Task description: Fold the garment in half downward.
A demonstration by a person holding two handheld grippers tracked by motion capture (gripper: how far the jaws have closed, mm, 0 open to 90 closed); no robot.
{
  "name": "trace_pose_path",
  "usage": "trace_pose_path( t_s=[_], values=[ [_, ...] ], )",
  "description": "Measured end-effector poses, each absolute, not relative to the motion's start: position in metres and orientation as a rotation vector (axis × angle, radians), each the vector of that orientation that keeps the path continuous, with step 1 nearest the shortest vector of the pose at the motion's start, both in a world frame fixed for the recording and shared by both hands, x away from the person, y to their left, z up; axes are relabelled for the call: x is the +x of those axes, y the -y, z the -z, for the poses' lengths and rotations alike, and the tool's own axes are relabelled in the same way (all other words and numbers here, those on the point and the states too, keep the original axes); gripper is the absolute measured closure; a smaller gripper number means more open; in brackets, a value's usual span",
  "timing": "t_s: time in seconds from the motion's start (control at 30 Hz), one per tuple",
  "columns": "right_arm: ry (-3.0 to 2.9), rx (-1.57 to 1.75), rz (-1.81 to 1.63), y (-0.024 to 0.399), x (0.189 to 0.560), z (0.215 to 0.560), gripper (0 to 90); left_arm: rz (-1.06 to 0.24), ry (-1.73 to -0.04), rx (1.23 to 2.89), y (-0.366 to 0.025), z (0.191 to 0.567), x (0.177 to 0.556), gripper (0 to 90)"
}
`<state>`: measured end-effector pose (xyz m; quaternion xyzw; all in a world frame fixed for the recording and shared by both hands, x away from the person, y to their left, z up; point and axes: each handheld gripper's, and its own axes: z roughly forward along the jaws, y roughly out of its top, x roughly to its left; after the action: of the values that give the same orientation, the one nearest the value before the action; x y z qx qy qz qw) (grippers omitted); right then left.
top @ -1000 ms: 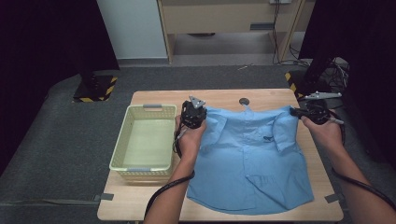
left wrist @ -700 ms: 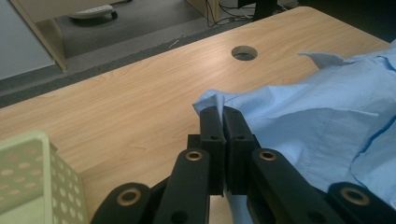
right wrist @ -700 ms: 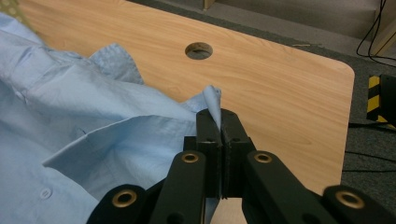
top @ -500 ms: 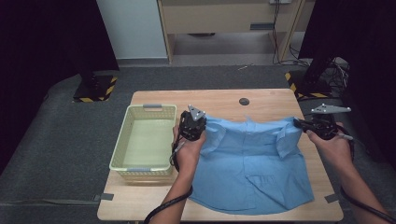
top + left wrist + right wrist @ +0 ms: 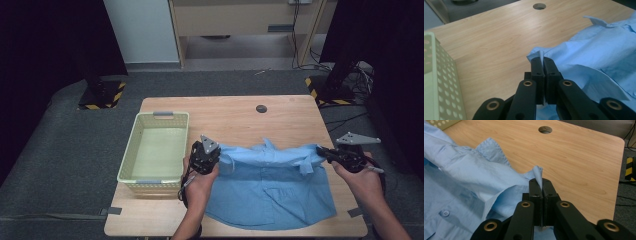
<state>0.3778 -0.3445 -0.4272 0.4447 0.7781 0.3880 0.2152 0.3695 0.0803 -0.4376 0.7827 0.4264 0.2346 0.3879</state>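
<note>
Blue shirt (image 5: 272, 185), lower centre of the desk (image 5: 235, 117) (basket (image 5: 155, 150) at left): left tongs (image 5: 206, 156) and right tongs (image 5: 327, 152) each pinch a top corner, mid-fold; next, lay both corners down evenly.

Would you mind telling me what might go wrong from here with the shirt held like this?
1. The left gripper and right gripper each pinch only a thin edge of the blue shirt, so the cloth may slip out.
2. The left hand is close to the basket and might nudge it.
</note>
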Motion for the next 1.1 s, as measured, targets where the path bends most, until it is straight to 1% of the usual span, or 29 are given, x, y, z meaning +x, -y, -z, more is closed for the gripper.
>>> trace_pose_path(
  t_s=[0.27,0.43,0.63,0.9,1.1],
  values=[
    [-2.190,1.240,-1.073,0.348,0.355,0.444,88.4,-0.548,-1.107,2.001,-0.082,0.466,0.345,88.3],
    [-2.244,1.244,-1.041,0.346,0.341,0.465,88.5,-0.526,-1.119,2.018,-0.084,0.482,0.335,88.3],
    [-2.306,1.275,-0.986,0.346,0.332,0.493,88.4,-0.516,-1.119,2.071,-0.080,0.503,0.328,88.2],
    [-2.341,1.310,-0.929,0.343,0.339,0.517,88.0,-0.488,-1.136,2.085,-0.076,0.523,0.334,88.1],
    [-2.318,1.327,-0.923,0.343,0.356,0.519,87.8,-0.495,-1.149,2.076,-0.072,0.525,0.351,88.0]
  ],
)
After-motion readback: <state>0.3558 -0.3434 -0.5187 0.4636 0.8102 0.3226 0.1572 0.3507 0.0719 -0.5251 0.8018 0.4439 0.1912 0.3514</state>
